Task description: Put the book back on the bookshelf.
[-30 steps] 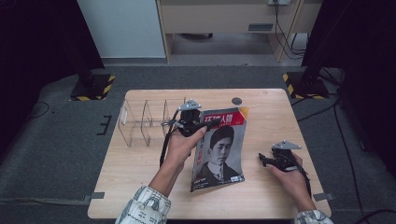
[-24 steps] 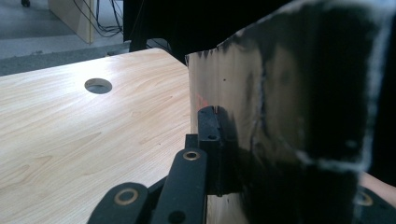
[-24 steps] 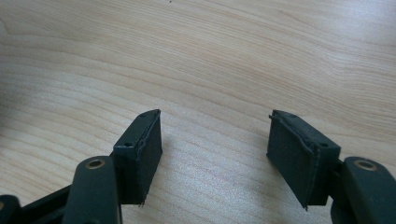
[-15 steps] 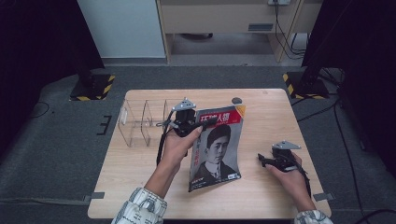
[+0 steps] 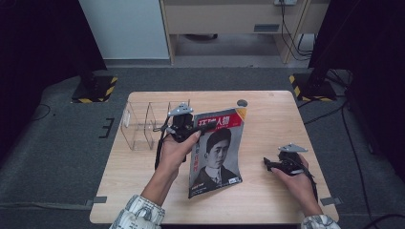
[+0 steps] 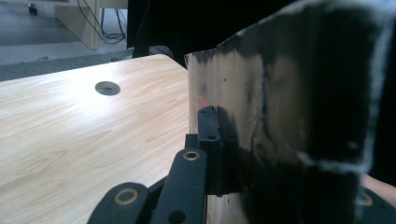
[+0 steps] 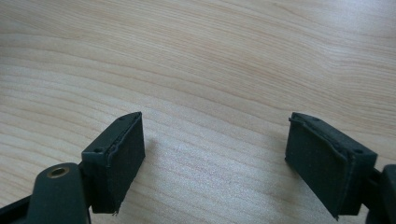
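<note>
The left gripper [image 5: 184, 128] has its fingers [image 6: 208, 135] clamped on the top edge of the magazine [image 5: 216, 152], which hangs tilted below them, its lower edge on the tabletop [image 5: 267, 191]. The right gripper [image 7: 229, 158], well apart from the magazine, has just been opening; nothing lies between its spread fingers [image 7: 122, 154].

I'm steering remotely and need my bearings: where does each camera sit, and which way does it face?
High view: above the person's side, looking forward and down on the table; both forearms, left tool, right tool.
Left gripper view: on the left tool, looking along jaws shut on the magazine.
Right gripper view: on the right tool, facing down at bare tabletop; jaws apart, just been opening, nothing between them.
Shared: high and left gripper views both show the magazine.
</note>
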Demonstrator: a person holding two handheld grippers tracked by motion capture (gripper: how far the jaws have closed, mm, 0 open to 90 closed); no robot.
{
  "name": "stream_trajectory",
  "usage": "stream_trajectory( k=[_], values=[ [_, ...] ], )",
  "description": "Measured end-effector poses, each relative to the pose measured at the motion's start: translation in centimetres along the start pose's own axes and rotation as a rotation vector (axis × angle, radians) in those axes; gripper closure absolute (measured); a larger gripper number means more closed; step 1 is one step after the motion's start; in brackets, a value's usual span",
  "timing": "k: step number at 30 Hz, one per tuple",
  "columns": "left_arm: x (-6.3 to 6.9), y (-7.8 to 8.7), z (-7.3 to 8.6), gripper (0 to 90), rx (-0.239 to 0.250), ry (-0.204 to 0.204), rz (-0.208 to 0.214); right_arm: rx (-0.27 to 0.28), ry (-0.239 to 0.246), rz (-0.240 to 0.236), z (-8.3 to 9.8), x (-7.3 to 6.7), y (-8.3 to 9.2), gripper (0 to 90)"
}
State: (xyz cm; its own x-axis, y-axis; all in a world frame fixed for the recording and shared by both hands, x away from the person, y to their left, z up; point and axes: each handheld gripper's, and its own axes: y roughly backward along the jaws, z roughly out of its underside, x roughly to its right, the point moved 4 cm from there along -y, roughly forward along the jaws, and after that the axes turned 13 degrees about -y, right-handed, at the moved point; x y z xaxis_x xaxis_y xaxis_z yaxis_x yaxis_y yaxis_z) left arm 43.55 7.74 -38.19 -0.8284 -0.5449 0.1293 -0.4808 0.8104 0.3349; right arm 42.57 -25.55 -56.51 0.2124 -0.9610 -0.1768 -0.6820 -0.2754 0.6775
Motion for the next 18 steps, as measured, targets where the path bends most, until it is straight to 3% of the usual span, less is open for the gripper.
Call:
stream_trajectory(
  k=[18],
  values=[
    [-0.2,2.5,0.7,86.3,0.02,0.003,-0.011,-0.002,-0.001,0.0,0.0,0.0,0.0,19.5]
  ],
)
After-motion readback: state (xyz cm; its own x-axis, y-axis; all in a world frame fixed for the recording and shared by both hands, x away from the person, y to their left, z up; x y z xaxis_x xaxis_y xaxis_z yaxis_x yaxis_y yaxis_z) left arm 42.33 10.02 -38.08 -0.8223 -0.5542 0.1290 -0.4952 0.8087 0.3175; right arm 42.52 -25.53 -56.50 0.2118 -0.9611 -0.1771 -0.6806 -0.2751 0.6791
